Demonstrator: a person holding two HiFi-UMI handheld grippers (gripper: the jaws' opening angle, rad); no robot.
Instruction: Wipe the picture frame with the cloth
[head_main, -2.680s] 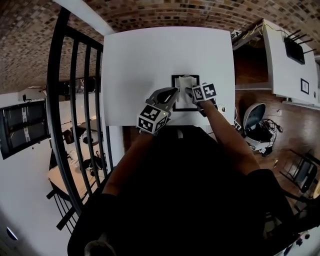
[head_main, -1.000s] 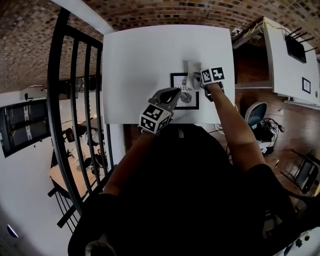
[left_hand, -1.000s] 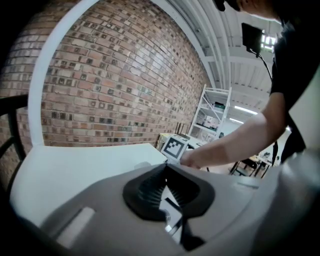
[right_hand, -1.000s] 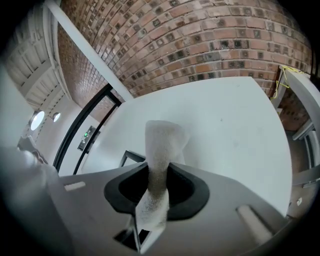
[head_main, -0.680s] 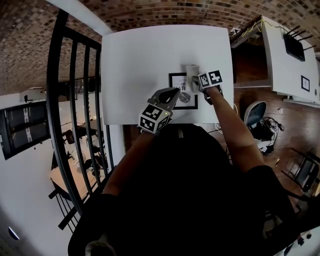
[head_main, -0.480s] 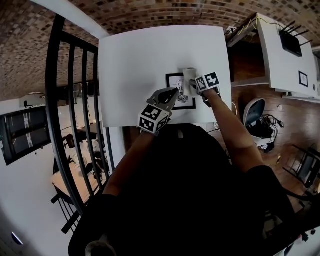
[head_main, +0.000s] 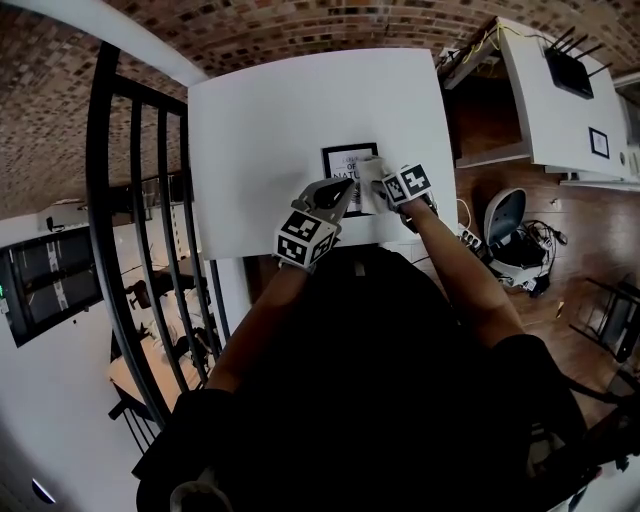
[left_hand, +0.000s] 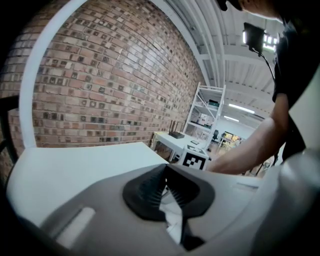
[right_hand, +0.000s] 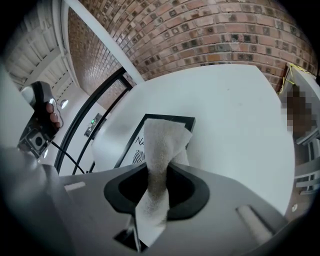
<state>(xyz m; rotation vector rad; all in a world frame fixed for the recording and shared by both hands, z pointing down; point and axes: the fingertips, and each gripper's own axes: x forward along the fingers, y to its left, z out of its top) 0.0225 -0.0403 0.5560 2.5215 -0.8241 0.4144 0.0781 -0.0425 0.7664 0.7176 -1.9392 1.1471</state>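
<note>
A black picture frame (head_main: 345, 160) with a white print lies flat near the front edge of the white table (head_main: 280, 110). My left gripper (head_main: 343, 188) rests at its near left edge, jaws closed on it, with white print showing between the pads (left_hand: 150, 190). The white cloth (head_main: 368, 168) lies on the frame's right part, with my right gripper (head_main: 378, 185) shut on it. In the right gripper view the cloth (right_hand: 162, 145) sticks up out of the right gripper (right_hand: 157, 187) and covers part of the frame (right_hand: 170, 118). The right gripper's marker cube (left_hand: 194, 160) shows in the left gripper view.
A black metal railing (head_main: 140, 200) runs along the table's left side. To the right stand a white desk (head_main: 560, 90) and an office chair (head_main: 505, 225) on a wooden floor. A brick wall rises behind the table (right_hand: 235, 110).
The right gripper has drawn the cloth from the frame's far right corner toward me, across the right part of the frame. The left gripper has stayed at the frame's near left edge.
</note>
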